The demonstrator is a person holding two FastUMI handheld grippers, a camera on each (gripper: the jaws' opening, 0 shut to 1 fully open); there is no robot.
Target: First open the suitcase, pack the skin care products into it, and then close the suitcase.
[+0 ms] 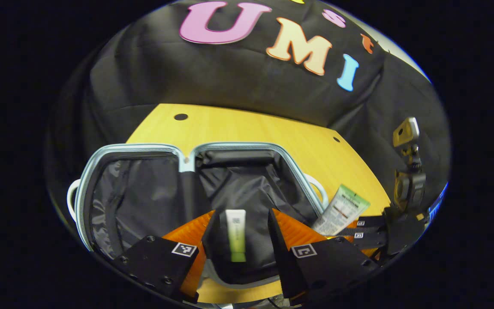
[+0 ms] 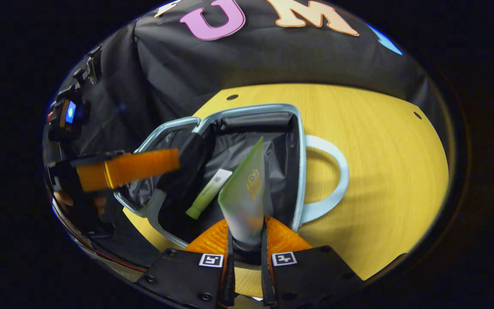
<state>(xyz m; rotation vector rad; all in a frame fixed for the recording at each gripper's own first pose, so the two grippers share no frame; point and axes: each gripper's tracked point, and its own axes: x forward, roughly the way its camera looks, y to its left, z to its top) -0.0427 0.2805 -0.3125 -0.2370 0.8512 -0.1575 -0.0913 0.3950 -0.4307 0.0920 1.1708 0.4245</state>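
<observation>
left gripper: fingers spread wide, holding nothing, hovering over the suitcase's right half
right gripper: fingers pinched on the frosted green tube, held above the same half
small green tube: lying on the black lining, between the left fingers
suitcase: open flat on the wooden table

Left gripper view: we look down, close, into the open suitcase.
Right gripper view: we look in from its handle side.
Shared: suitcase interior, table.
</observation>
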